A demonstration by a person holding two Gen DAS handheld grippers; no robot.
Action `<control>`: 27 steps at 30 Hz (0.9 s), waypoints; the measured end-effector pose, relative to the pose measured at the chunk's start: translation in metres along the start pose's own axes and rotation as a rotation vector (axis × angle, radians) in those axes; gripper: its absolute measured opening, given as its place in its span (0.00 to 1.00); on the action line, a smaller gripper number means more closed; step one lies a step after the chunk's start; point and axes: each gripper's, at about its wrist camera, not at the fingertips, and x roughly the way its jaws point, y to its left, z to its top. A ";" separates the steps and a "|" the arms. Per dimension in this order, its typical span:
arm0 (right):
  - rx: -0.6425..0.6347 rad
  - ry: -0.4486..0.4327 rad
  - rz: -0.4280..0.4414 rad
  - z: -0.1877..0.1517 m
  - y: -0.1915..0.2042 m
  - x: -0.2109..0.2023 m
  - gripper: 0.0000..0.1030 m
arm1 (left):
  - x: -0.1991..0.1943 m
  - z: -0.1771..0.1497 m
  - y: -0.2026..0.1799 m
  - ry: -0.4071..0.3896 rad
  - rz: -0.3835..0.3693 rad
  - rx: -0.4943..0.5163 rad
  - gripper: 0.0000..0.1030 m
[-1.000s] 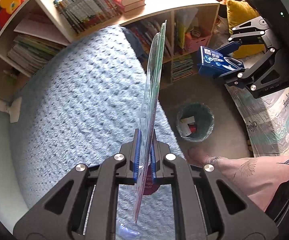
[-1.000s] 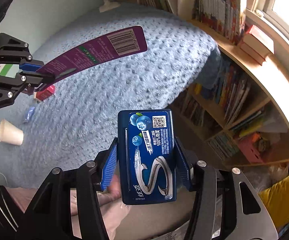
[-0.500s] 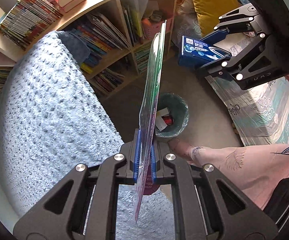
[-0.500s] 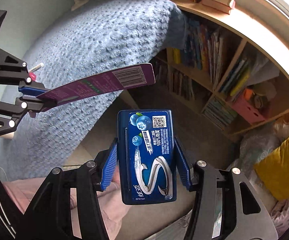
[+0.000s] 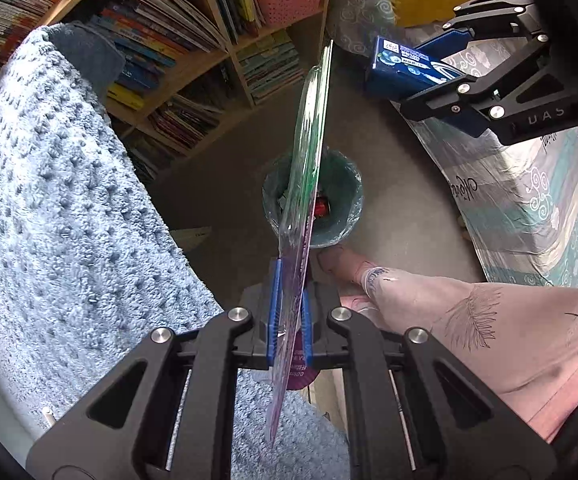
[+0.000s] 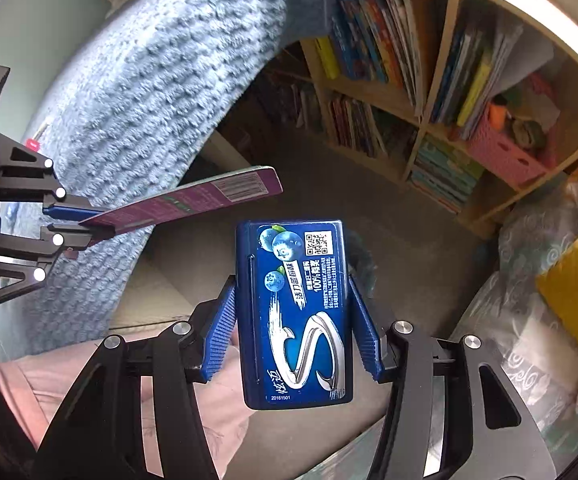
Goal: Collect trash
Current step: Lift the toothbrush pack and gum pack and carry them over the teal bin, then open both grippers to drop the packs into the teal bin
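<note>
Between the blue pads of the left gripper (image 5: pixel 289 312), which are pressed fully together, a flat plastic wrapper (image 5: pixel 309 152) stands on edge, clear and green toward its far end and purple near the pads. Seen from the left wrist, the wrapper stretches out over a small teal-lined bin (image 5: pixel 341 196) on the brown floor, with bits of rubbish already lying in the bin. A bare foot (image 5: pixel 341 264) and a pink trouser leg (image 5: pixel 489 328) are just beside the bin. The right gripper (image 6: pixel 293 320) is about half open, its pads clamped on the long sides of a dark blue gum box (image 6: pixel 295 312) printed with blueberries. A fuzzy blue blanket (image 5: pixel 69 220) lies to the left of the bin, and a wooden bookshelf (image 6: pixel 421 92) full of books stands beyond it, with a pink basket (image 6: pixel 505 152) in one compartment and a yellow cushion (image 6: pixel 577 280) to the right.
</note>
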 end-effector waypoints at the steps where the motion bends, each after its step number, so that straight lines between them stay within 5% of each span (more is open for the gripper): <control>1: 0.006 0.009 0.004 -0.002 -0.003 0.005 0.52 | 0.006 0.001 0.000 0.012 -0.005 -0.002 0.07; 23: 0.107 0.096 0.076 -0.013 -0.044 0.087 0.53 | 0.099 0.026 -0.021 0.196 -0.058 0.048 0.08; 26: 0.114 0.099 0.078 -0.014 -0.048 0.096 0.55 | 0.110 0.031 -0.021 0.225 -0.040 0.060 0.17; 27: 0.120 0.097 0.079 -0.014 -0.050 0.097 0.60 | 0.113 0.033 -0.021 0.228 -0.025 0.059 0.38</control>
